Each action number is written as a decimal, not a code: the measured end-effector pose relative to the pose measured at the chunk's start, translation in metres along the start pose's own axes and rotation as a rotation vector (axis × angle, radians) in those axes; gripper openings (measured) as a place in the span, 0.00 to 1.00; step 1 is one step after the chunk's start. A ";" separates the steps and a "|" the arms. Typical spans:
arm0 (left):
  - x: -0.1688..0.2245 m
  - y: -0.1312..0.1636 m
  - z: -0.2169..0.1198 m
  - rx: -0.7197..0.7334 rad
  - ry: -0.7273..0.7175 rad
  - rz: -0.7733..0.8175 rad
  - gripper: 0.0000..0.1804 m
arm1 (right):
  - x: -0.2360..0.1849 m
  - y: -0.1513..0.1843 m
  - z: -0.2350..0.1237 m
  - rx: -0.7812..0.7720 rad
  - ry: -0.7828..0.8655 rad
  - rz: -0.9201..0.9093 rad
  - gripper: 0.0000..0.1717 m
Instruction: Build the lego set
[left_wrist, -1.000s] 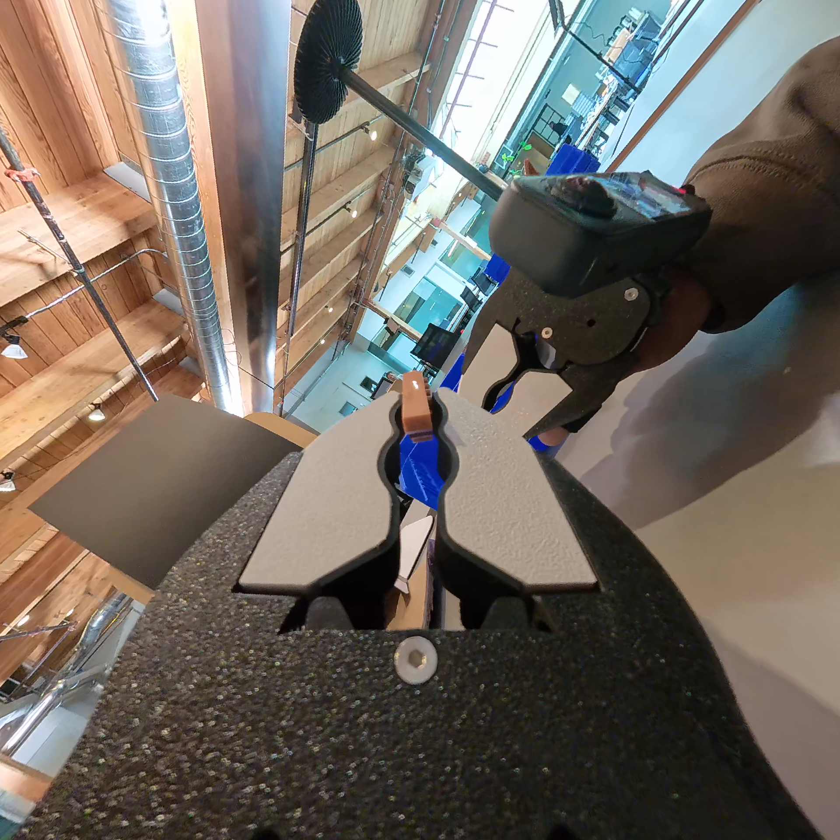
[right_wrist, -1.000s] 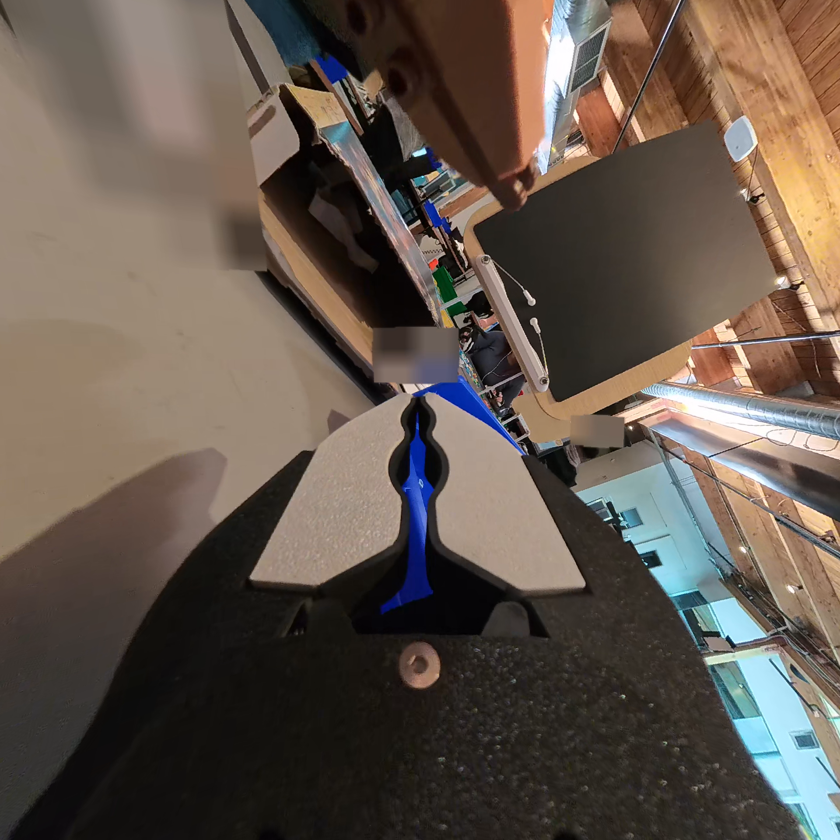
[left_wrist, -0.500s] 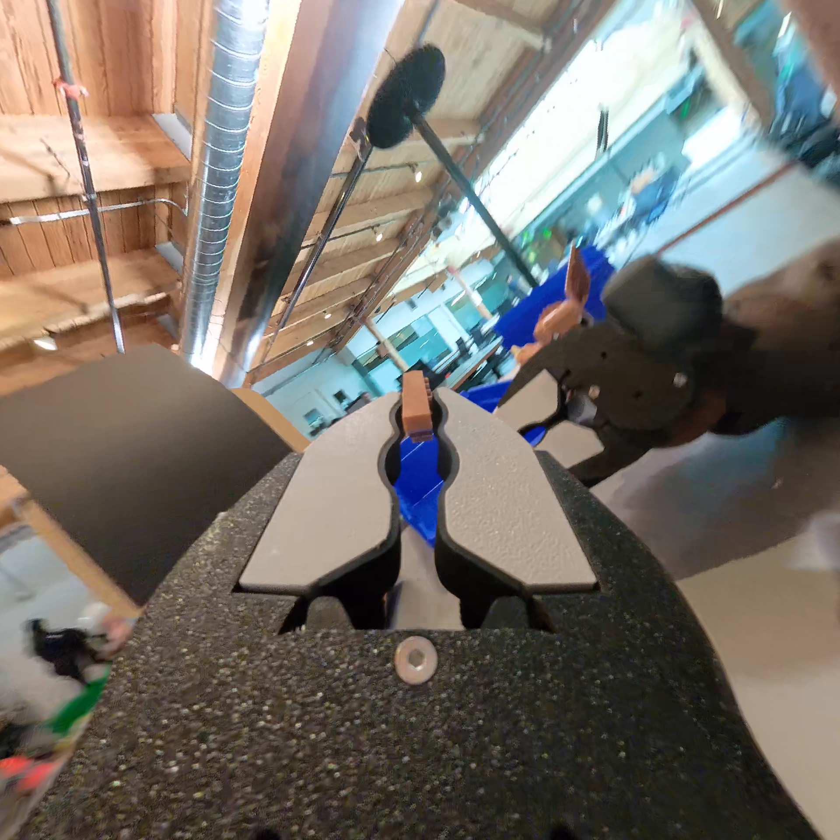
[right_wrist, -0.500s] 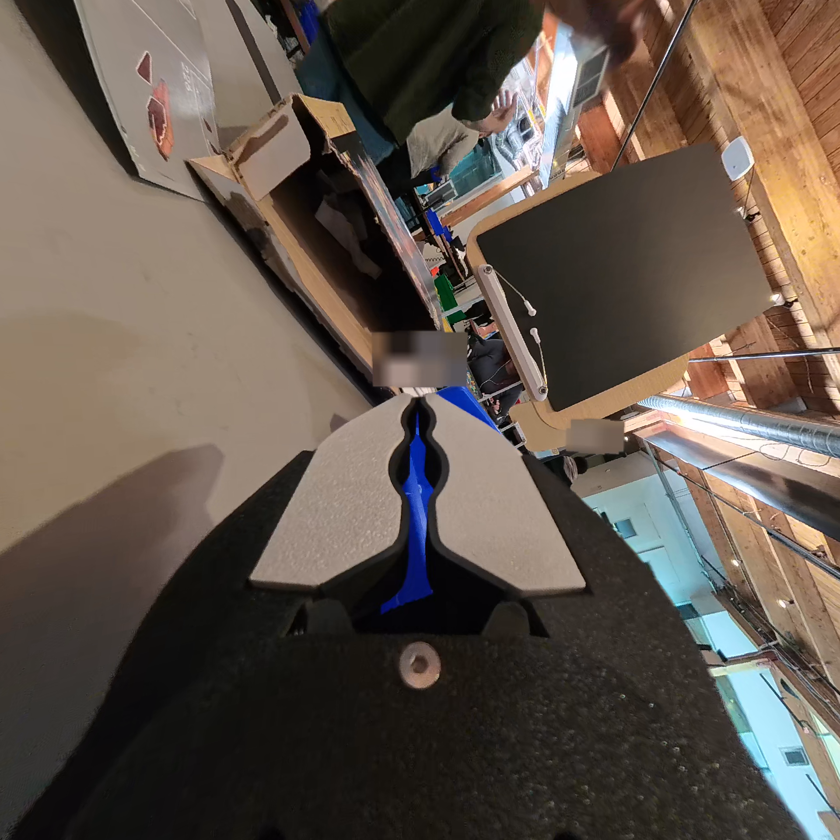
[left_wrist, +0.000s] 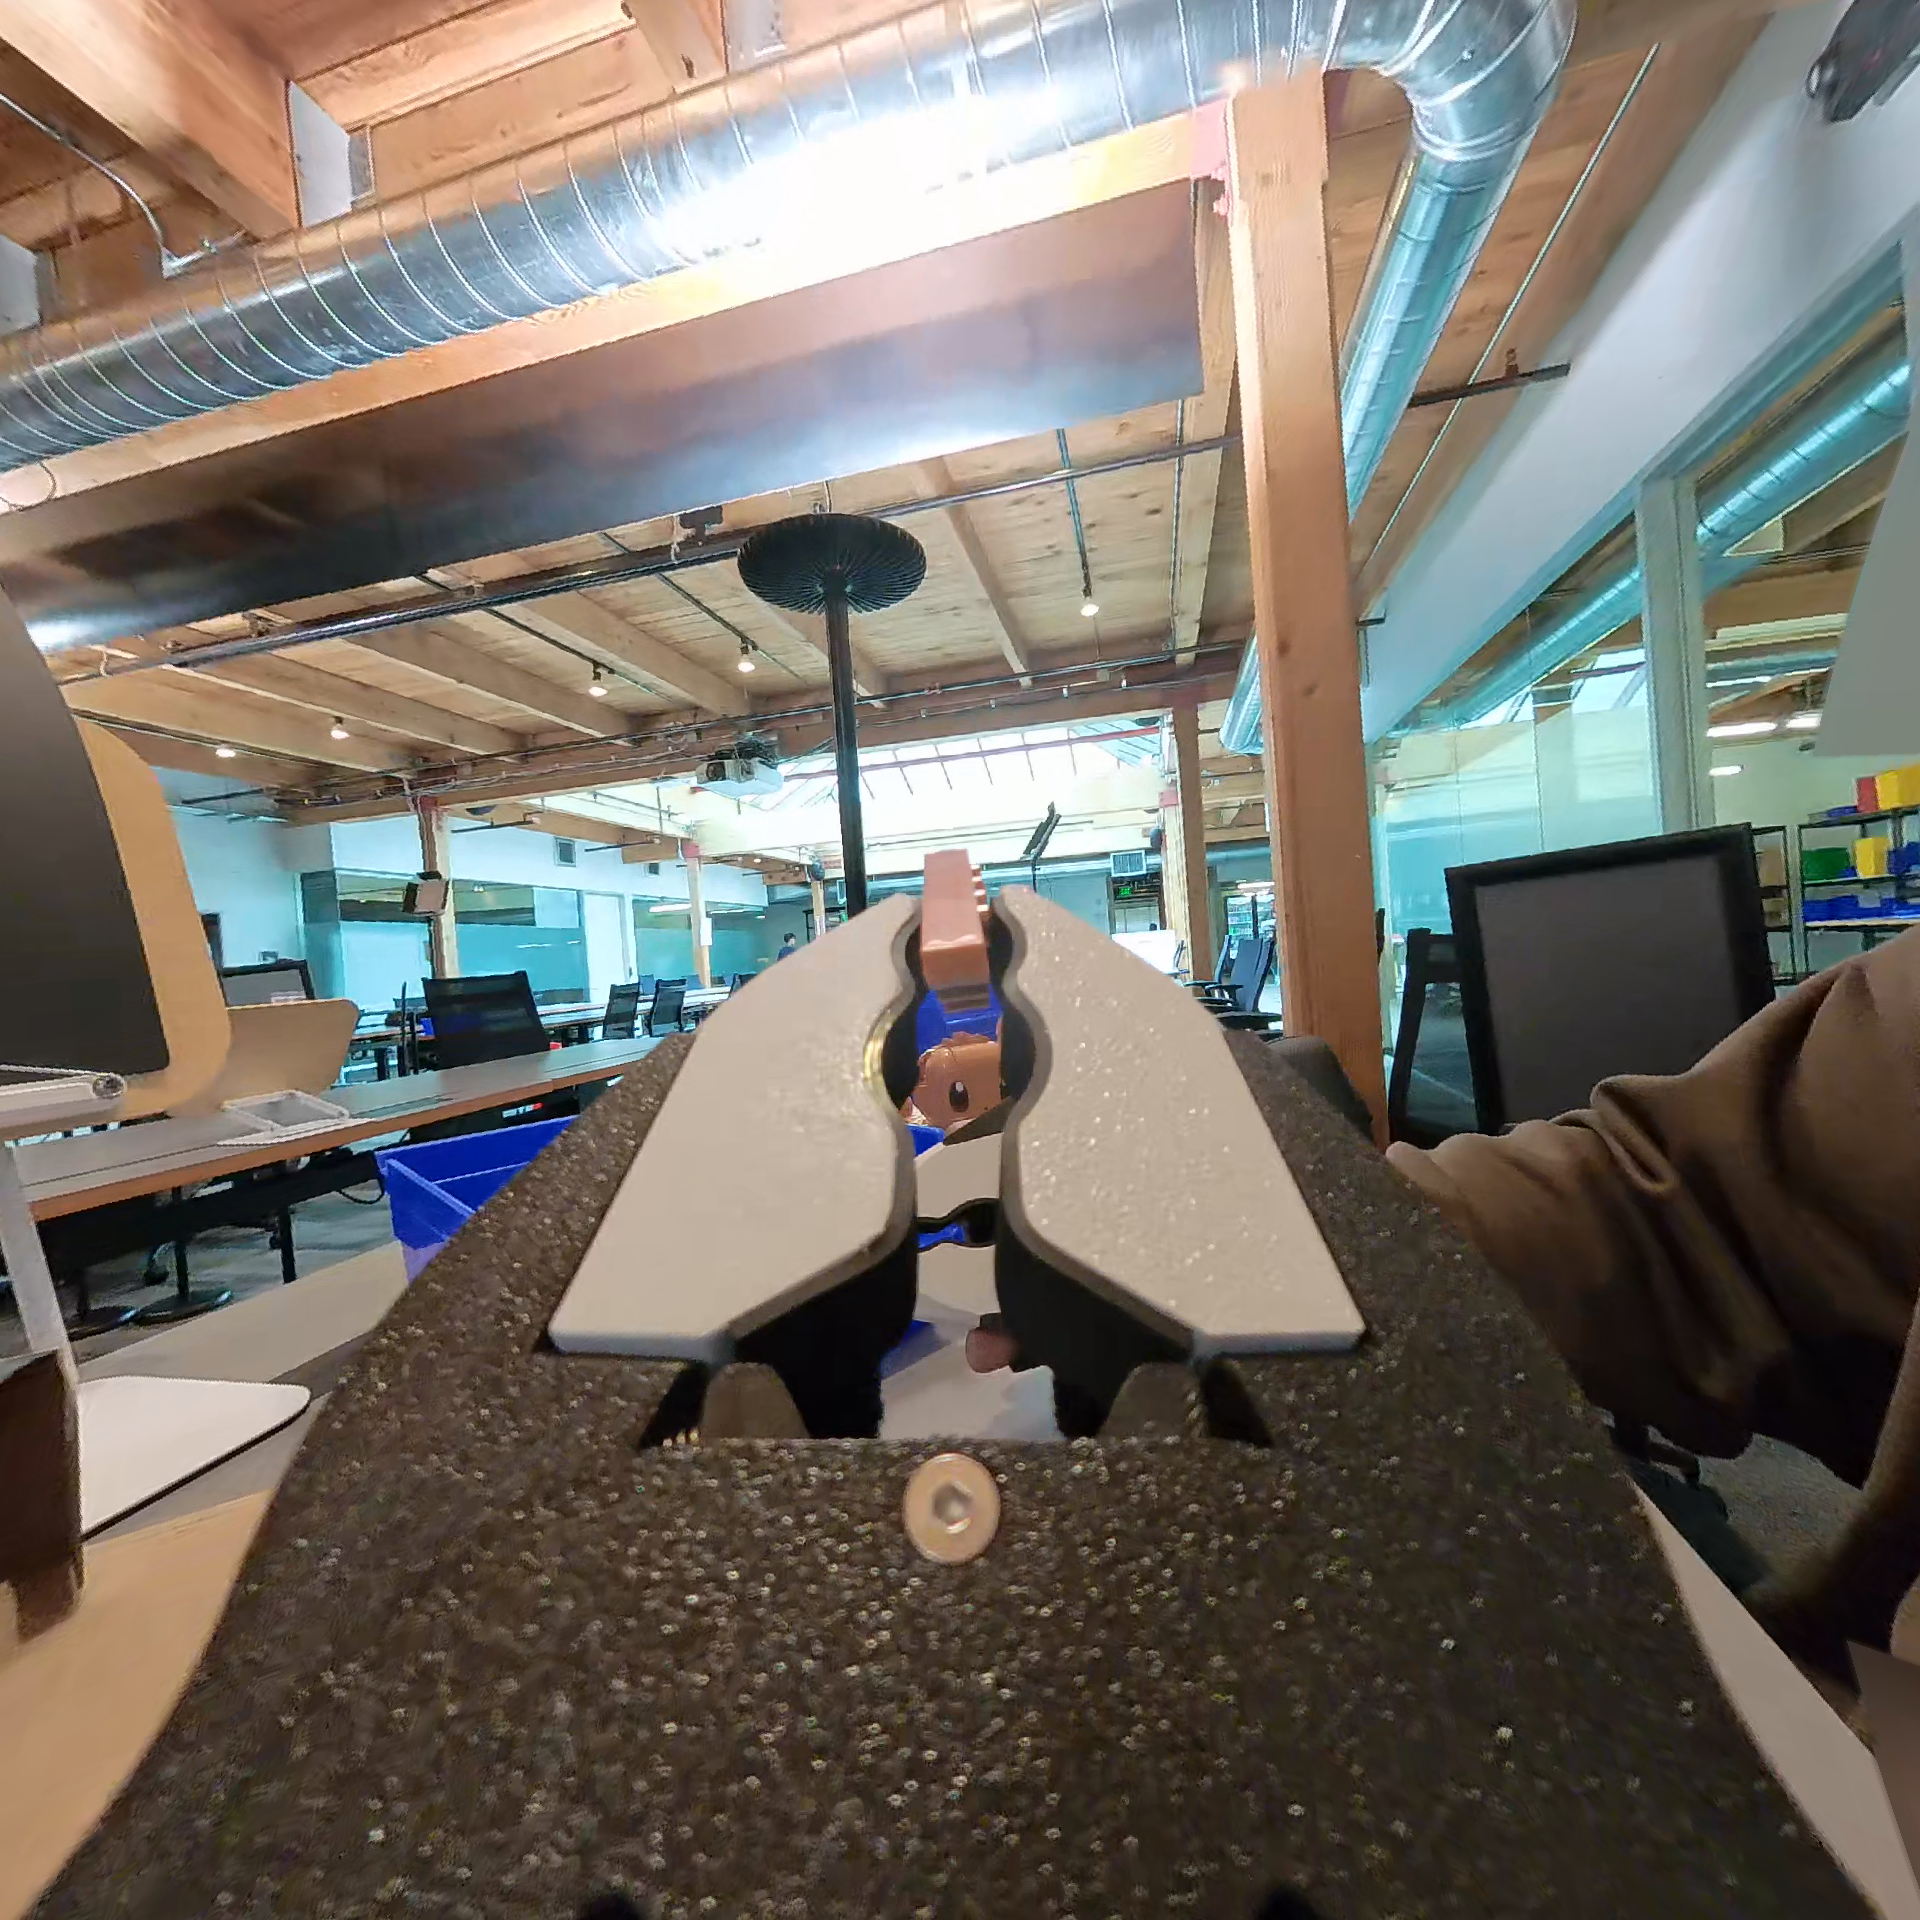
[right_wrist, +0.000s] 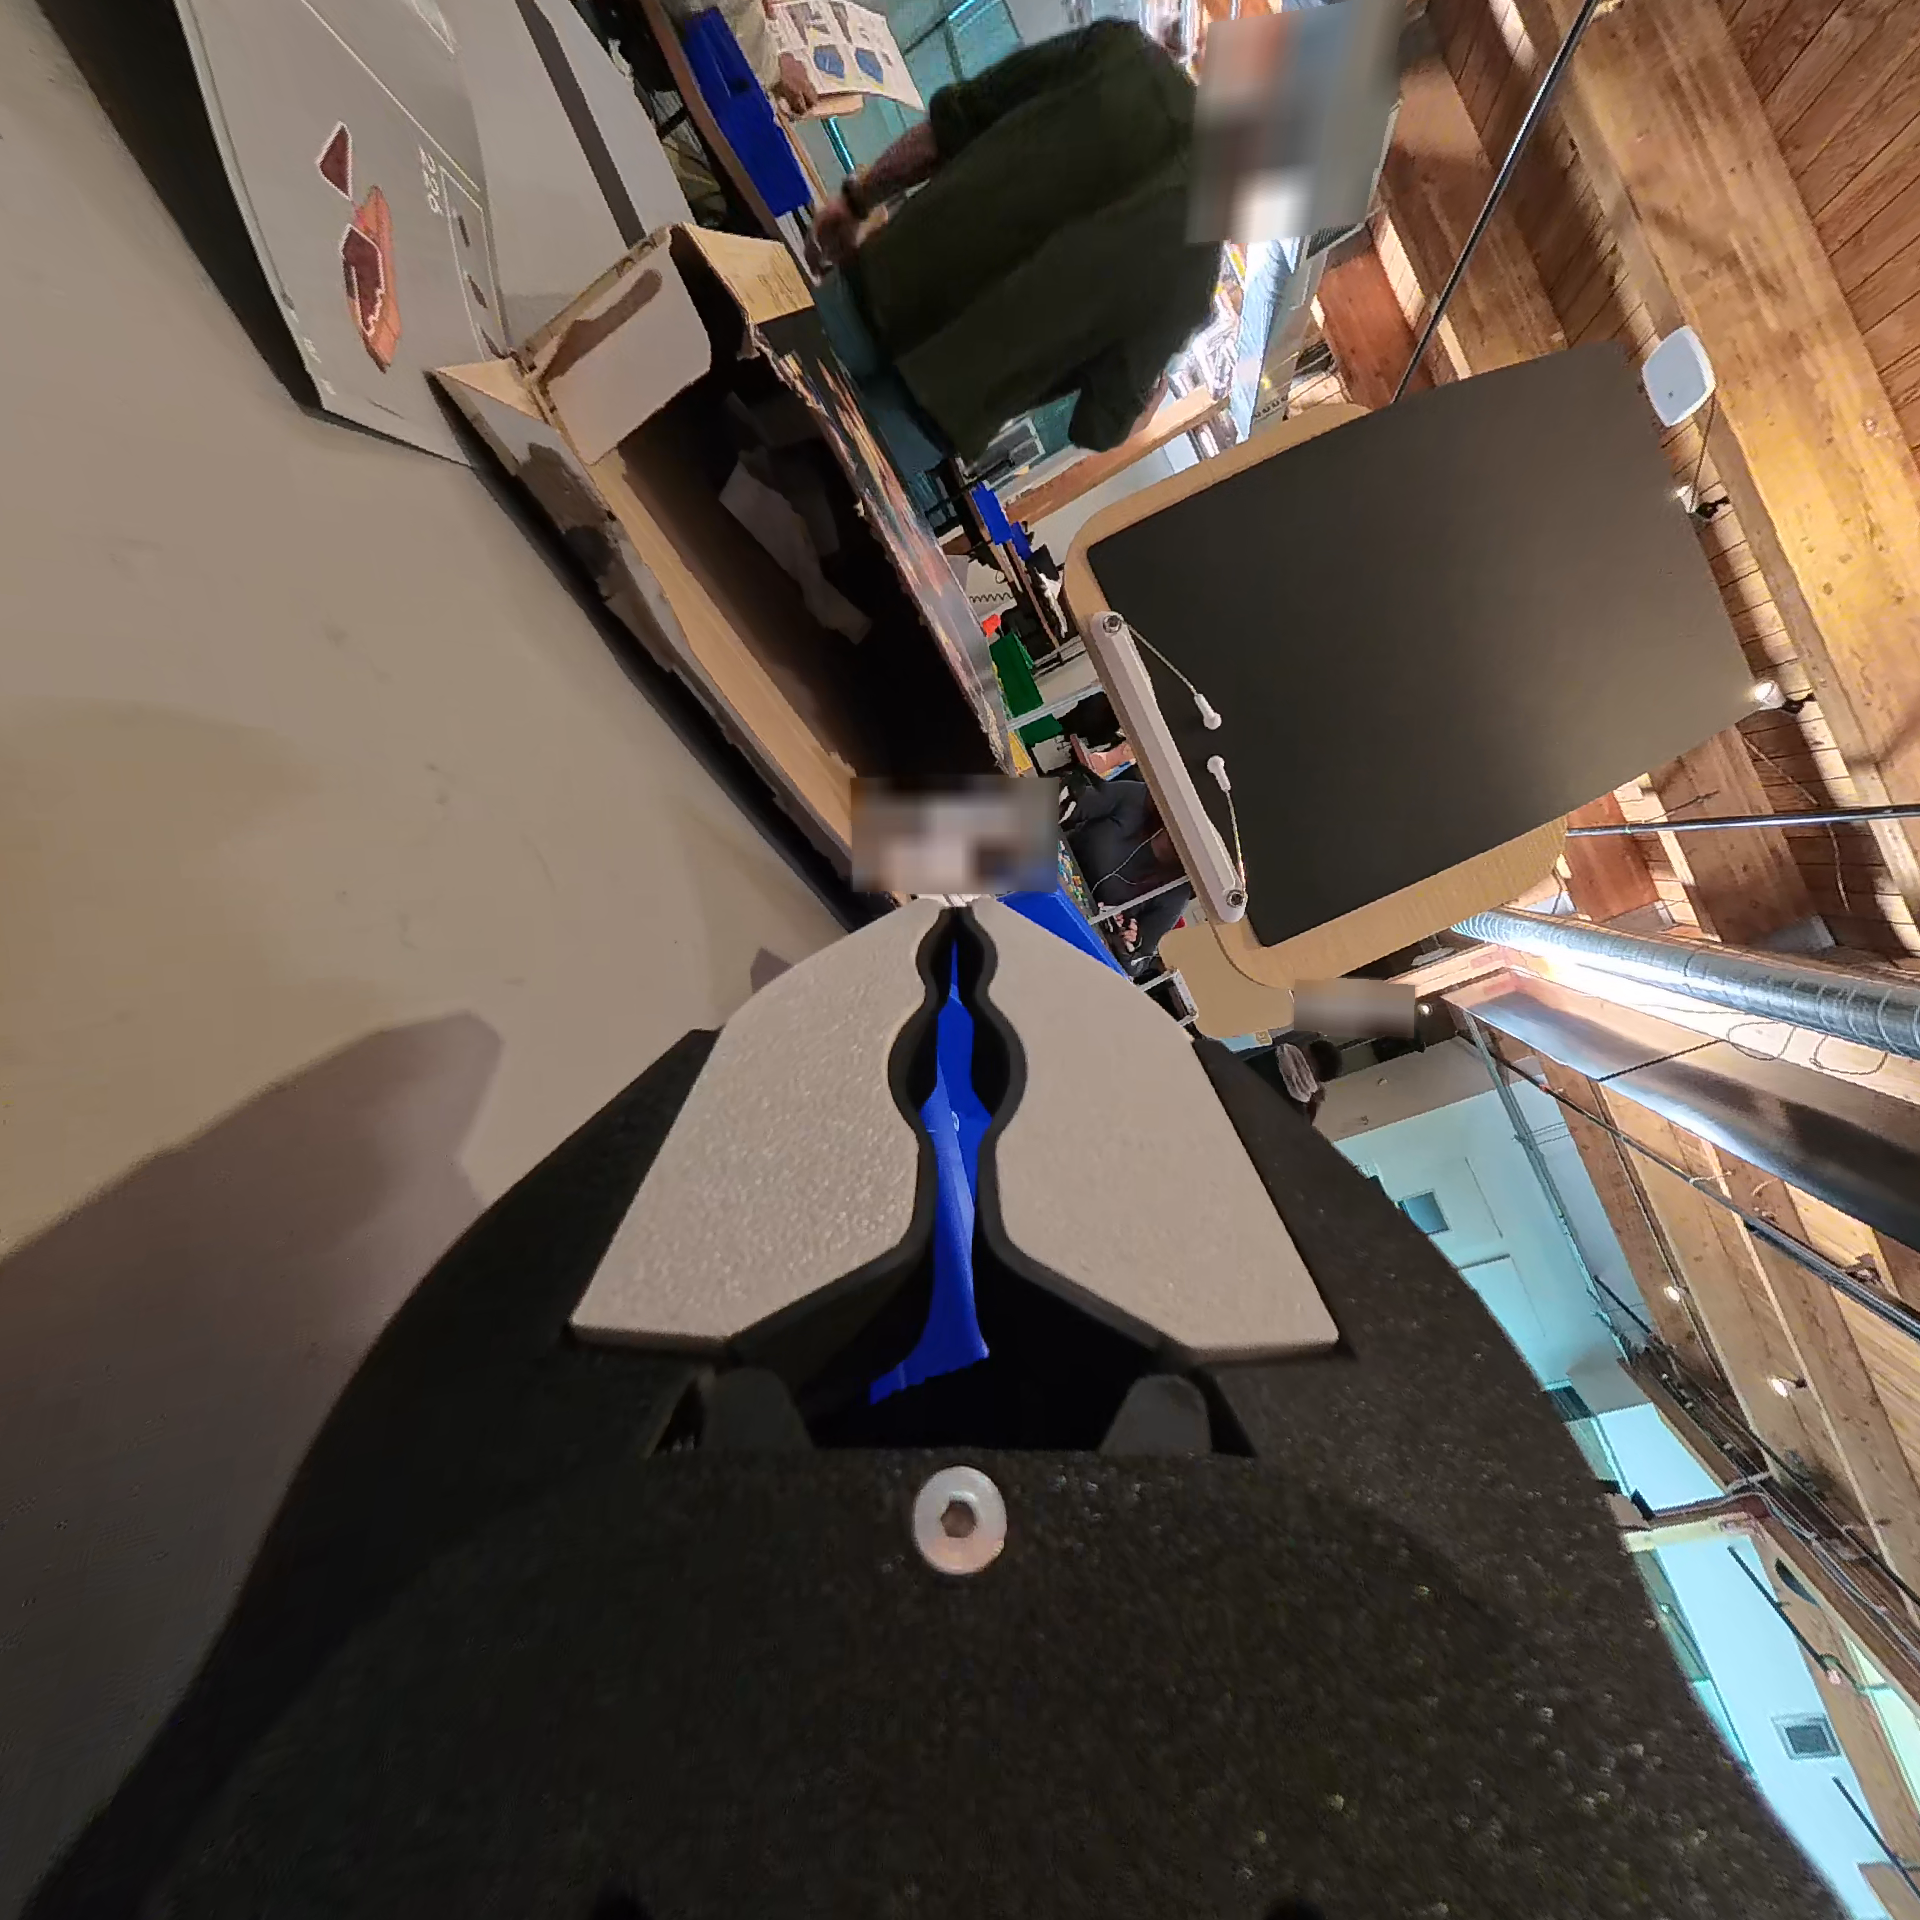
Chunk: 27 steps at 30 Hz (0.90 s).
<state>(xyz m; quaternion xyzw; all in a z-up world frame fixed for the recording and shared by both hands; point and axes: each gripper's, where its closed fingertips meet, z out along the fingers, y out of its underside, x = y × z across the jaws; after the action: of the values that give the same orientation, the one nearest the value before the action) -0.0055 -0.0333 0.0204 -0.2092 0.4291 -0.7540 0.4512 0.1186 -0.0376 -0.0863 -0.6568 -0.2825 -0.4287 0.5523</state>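
Blue bin (left_wrist: 447, 1184) — contents hidden — beside left gripper (left_wrist: 958, 925) clamping brown piece (left_wrist: 948, 914).

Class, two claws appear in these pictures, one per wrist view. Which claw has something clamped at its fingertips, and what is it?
The left claw: a small brown plastic brick piece is pinched between its grey fingertips. The right claw is shut with nothing between its tips.
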 end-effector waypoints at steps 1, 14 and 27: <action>0.001 0.000 0.000 -0.002 0.003 0.001 0.06 | 0.000 0.000 0.001 -0.001 -0.001 0.000 0.00; -0.002 0.005 0.002 -0.036 -0.021 0.016 0.06 | -0.005 -0.005 0.002 0.002 0.001 -0.012 0.00; -0.029 0.007 -0.021 -0.147 -0.066 -0.031 0.05 | 0.113 0.069 -0.012 -0.178 -0.332 0.242 0.05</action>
<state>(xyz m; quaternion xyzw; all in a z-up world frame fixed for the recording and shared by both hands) -0.0024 -0.0004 0.0051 -0.2732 0.4648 -0.7201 0.4369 0.2279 -0.0764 -0.0204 -0.7937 -0.2498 -0.2685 0.4854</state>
